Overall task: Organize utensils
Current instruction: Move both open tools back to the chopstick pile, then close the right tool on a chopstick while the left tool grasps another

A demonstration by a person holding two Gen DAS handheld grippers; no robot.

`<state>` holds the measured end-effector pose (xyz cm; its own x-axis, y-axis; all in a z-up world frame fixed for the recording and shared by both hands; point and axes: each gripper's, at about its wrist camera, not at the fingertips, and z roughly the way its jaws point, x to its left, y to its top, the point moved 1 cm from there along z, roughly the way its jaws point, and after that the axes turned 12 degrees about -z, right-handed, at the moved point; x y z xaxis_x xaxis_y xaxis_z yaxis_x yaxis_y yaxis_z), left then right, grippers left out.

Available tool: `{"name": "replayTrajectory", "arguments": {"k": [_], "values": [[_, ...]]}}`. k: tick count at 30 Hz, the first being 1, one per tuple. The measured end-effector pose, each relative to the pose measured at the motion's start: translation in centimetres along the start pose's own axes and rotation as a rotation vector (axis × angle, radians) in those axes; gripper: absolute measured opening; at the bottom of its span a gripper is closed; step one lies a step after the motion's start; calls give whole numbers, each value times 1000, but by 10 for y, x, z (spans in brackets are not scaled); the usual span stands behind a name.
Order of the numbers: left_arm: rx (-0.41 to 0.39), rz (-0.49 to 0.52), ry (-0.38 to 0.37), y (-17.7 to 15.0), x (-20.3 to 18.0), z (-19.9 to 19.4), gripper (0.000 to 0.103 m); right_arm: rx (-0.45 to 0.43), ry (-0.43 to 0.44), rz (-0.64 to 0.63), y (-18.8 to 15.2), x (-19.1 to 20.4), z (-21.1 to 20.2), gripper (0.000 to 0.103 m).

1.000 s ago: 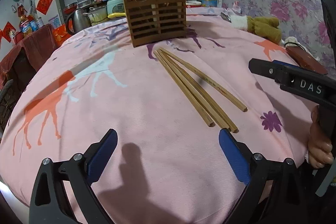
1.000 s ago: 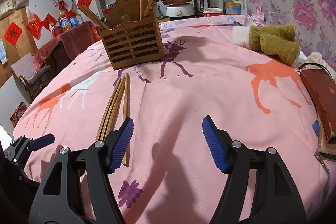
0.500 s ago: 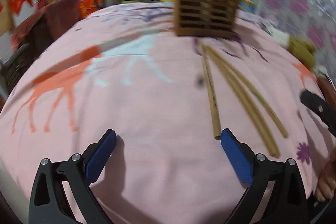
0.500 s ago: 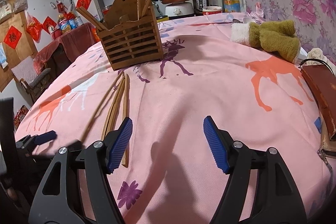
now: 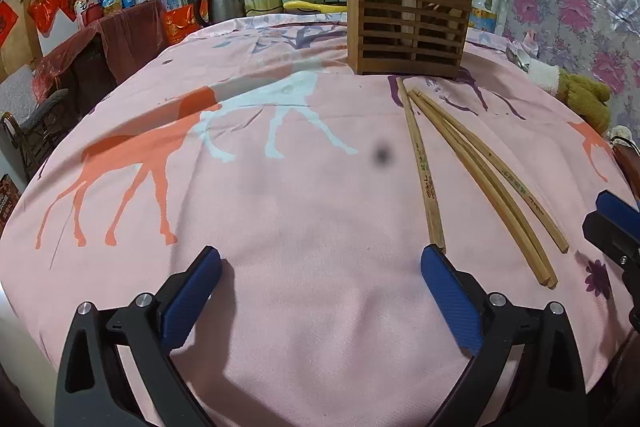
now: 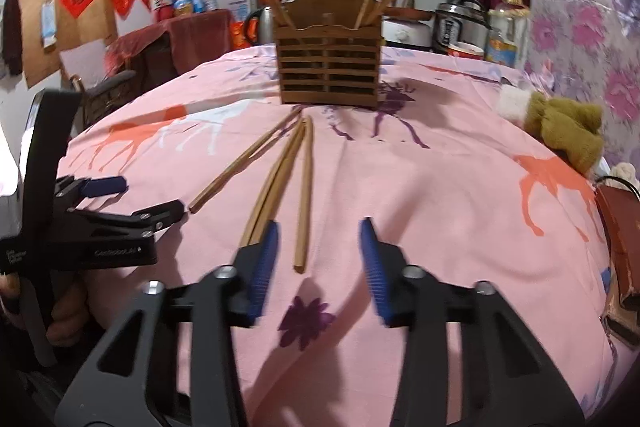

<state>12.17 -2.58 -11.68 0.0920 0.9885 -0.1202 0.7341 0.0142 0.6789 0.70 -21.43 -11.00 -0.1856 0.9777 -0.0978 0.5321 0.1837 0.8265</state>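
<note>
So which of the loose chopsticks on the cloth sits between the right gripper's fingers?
The rightmost chopstick, lying alone; its near end points into the right gripper, unlike the other three further left.

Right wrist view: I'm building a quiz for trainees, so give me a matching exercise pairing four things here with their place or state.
Things:
1. wooden holder
2. loose chopsticks
3. right hand-held gripper
4. stuffed toy

Places or states:
A. lying flat on the pink cloth
B. open, holding nothing
C. standing upright with chopsticks inside
D. at the table's right edge

Pairs: 1-C, 2-A, 3-B, 4-D
</note>
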Motion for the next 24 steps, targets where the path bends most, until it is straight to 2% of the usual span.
{"name": "replayTrajectory", "arguments": {"k": [7,13,16,18,21,24], "values": [[-8,1,-3,0,0,1,99,5,55,-22,0,7,2,23],[-7,1,-2,0,0,1,99,50,86,-22,-3,10,11,14],[-7,1,-2,0,0,1,99,80,66,-14,-4,9,17,14],[-7,1,-2,0,0,1,99,115,11,12,-7,2,25,13],[-7,1,-2,0,0,1,99,119,-9,70,-8,-10,25,11],[-7,1,-2,0,0,1,99,119,-2,72,-8,-11,26,12]]}}
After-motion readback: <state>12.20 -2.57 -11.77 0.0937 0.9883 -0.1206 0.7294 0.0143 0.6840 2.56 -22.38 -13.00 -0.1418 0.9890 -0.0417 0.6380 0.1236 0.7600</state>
